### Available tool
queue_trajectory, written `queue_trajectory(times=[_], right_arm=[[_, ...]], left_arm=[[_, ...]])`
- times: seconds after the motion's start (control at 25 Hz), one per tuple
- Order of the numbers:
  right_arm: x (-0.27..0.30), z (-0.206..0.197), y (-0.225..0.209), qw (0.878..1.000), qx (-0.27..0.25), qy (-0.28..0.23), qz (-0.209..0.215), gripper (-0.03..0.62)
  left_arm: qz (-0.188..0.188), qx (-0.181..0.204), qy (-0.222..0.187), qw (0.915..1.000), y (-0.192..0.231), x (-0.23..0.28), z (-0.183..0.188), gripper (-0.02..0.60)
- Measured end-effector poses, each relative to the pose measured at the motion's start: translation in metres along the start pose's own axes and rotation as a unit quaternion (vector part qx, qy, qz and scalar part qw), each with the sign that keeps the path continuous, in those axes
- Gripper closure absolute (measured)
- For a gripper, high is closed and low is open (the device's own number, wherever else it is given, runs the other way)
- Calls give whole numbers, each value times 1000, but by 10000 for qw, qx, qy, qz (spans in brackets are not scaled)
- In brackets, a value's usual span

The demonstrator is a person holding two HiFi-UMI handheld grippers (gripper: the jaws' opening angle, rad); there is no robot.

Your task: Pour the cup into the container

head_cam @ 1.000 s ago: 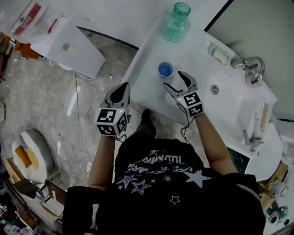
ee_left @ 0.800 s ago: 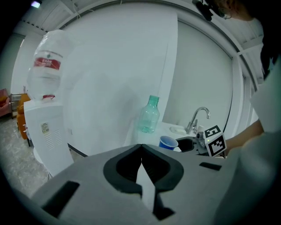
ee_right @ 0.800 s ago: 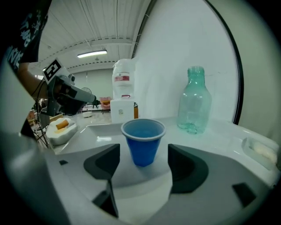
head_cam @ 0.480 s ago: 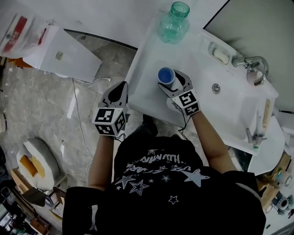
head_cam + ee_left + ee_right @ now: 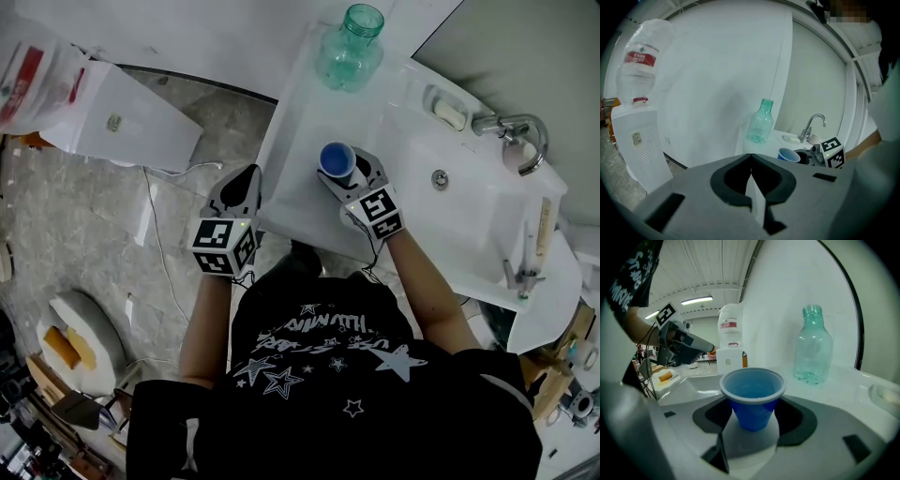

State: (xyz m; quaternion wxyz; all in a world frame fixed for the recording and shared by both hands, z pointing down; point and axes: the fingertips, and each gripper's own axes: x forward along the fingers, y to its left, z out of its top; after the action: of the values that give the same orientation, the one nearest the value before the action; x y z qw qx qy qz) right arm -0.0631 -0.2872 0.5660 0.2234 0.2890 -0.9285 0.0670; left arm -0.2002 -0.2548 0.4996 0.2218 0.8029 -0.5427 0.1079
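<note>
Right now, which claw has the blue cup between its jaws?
The right claw: its jaws have just been closing around the blue cup; the left claw is shut, empty.

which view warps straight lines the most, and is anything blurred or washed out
both gripper views: strong fisheye, wall edges bowed, corners black; right gripper view: blue cup sharp up close, ceiling lamp glaring; left gripper view: dimmer, faucet small but clear; head view: least bending, white counter nearly washed out.

Glossy blue plastic cup, clear greenish plastic bottle, shiny metal tap
</note>
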Motion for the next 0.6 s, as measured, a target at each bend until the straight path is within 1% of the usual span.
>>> queue_trajectory(times=[0.12, 0.28, 0.6], right_arm=[[-2, 1, 0, 10000, -42, -13, -5, 314], [-8, 8, -5, 9998, 88, -128, -87, 316], [-39, 37, -30, 9986, 238, -312, -364, 316]], left_arm=[[-31, -4, -6, 10000, -2, 3, 1, 572], [-69, 3, -38, 10000, -4, 4, 3, 572], [-154, 126, -202, 9996, -8, 9, 21, 572]])
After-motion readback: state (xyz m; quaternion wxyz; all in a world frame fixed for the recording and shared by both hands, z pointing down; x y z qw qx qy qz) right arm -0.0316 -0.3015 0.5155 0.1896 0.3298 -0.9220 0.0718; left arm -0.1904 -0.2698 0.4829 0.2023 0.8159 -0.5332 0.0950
